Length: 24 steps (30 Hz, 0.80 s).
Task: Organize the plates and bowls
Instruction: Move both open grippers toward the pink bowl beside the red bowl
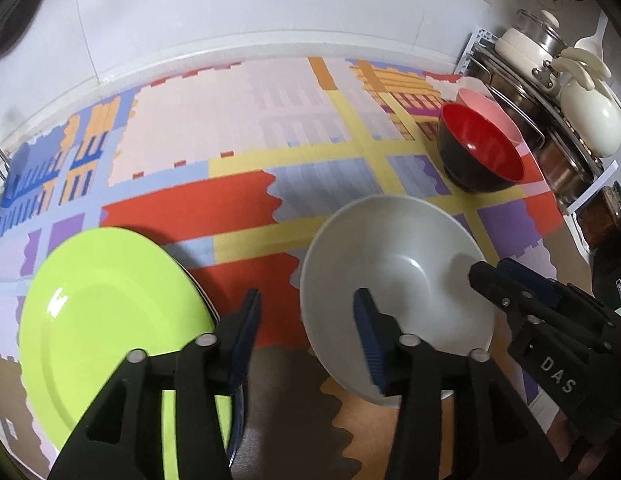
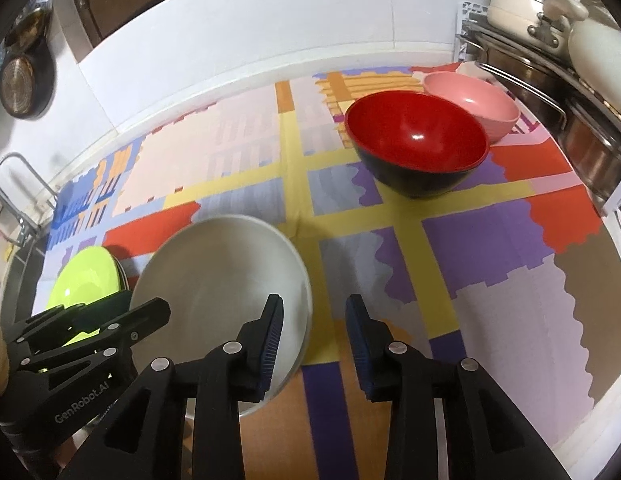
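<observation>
A patchwork cloth [image 2: 490,240] of red, purple, yellow, pink and tan blocks is covering the tabletop, reaching to its far edge. Behind that edge a plain white wall [image 1: 250,12] is running across, catching soft, even light. At the tabletop's far right corner a metal rack [image 1: 546,128] is holding steel pots [image 2: 590,152] and cream lidded cookware [image 1: 590,120]. Beyond the left edge a bent metal tube frame [image 2: 26,184] is standing, and dark round pans [image 2: 24,84] are hanging above it beside a brown wooden panel [image 2: 98,4].
</observation>
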Each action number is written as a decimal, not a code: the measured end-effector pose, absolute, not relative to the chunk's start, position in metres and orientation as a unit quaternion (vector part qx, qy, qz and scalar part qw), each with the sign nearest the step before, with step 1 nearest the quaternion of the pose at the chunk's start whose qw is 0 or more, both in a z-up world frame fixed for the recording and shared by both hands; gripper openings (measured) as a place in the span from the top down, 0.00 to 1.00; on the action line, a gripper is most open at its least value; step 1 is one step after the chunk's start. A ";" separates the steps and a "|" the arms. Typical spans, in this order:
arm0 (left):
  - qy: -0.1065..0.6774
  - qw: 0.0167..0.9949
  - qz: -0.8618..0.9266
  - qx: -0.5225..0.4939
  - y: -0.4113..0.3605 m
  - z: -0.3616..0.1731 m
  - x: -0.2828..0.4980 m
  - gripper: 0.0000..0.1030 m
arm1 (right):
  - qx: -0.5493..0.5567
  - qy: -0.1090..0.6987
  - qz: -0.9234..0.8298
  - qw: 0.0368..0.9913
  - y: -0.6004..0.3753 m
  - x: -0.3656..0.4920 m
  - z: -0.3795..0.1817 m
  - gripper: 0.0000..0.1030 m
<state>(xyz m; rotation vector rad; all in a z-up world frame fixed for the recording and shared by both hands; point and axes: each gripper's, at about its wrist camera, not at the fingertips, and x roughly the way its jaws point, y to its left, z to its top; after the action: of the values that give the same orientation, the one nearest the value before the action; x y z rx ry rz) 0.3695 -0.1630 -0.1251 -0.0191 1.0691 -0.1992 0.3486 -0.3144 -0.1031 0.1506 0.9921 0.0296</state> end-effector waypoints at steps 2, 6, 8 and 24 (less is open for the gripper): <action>0.500 0.861 -0.094 -0.008 -0.162 -0.119 0.370 0.45 | 0.076 0.470 0.012 0.880 -0.317 0.348 -0.099 0.63; 0.483 0.869 -0.105 0.005 -0.167 -0.104 0.374 0.39 | 0.081 0.452 -0.002 0.888 -0.323 0.346 -0.090 0.53; 0.476 0.872 -0.114 0.017 -0.172 -0.097 0.377 0.38 | 0.084 0.446 -0.006 0.891 -0.328 0.346 -0.085 0.53; 0.395 0.894 -0.182 0.109 -0.237 -0.033 0.417 0.35 | 0.116 0.382 -0.079 0.913 -0.386 0.361 -0.037 0.53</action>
<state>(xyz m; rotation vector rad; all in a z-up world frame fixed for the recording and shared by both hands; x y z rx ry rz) 0.4166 -0.2374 -0.0329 0.2271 0.8182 -0.3767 0.3613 -0.3859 -0.0370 0.2386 0.7878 -0.1623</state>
